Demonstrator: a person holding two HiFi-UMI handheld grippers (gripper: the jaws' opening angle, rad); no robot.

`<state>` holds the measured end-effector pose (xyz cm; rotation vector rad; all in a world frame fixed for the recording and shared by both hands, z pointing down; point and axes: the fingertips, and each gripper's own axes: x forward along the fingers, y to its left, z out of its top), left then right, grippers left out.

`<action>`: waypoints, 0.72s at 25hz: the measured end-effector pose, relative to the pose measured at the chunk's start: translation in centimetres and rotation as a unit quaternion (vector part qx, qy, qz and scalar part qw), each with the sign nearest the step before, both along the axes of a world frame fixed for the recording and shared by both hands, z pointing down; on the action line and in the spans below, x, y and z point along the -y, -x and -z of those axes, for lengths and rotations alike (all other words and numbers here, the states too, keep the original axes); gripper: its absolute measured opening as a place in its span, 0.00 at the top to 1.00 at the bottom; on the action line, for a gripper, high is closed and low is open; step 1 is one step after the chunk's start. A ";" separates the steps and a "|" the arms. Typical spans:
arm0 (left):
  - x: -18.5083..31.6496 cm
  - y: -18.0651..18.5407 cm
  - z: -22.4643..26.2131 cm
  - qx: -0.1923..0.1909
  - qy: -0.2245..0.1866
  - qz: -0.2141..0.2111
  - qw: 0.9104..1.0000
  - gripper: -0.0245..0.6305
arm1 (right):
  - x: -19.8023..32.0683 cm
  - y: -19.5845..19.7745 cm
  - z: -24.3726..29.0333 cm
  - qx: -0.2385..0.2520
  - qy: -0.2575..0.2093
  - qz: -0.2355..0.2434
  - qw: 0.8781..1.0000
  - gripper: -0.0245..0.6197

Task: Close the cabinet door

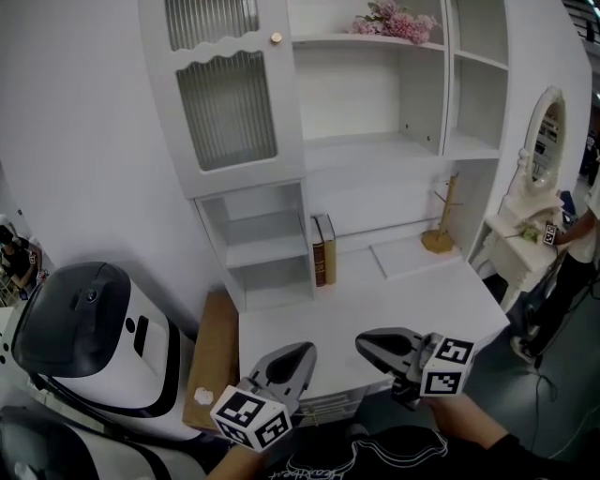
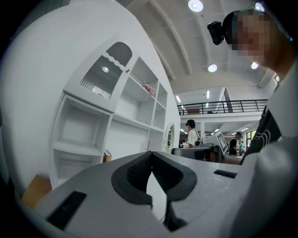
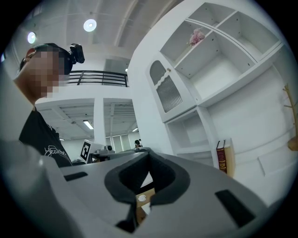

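The white cabinet door (image 1: pixel 230 98) with ribbed glass and a small gold knob (image 1: pixel 276 38) sits at the wall unit's upper left and looks flush with its frame. It also shows in the left gripper view, door (image 2: pixel 100 76), and in the right gripper view, door (image 3: pixel 167 90). Both grippers hang low at the desk's front edge, far below the door. My left gripper (image 1: pixel 298 354) is shut with nothing between its jaws, as its own view shows, left gripper (image 2: pixel 151 155). My right gripper (image 1: pixel 366 345) is likewise shut and empty, right gripper (image 3: pixel 149 154).
A white desk (image 1: pixel 412 300) runs under the shelves, with two books (image 1: pixel 323 248) and a wooden stand (image 1: pixel 439 234). Pink flowers (image 1: pixel 394 21) top a shelf. A white-and-black machine (image 1: pixel 84 328) and cardboard box (image 1: pixel 214 361) stand left; a mirror (image 1: pixel 544 141) and a person (image 1: pixel 572 253) right.
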<state>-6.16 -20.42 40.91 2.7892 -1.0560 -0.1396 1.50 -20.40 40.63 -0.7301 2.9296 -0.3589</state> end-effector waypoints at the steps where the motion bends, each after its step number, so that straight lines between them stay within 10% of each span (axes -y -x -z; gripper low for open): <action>1: -0.4 0.1 0.0 0.000 -0.001 0.000 1.000 0.96 | -0.2 0.2 -0.1 0.002 0.000 0.001 1.000 0.96; 18: -0.8 2.8 -1.6 0.007 0.011 0.014 1.000 0.96 | -0.4 2.8 -2.1 0.003 -0.003 0.000 1.000 0.96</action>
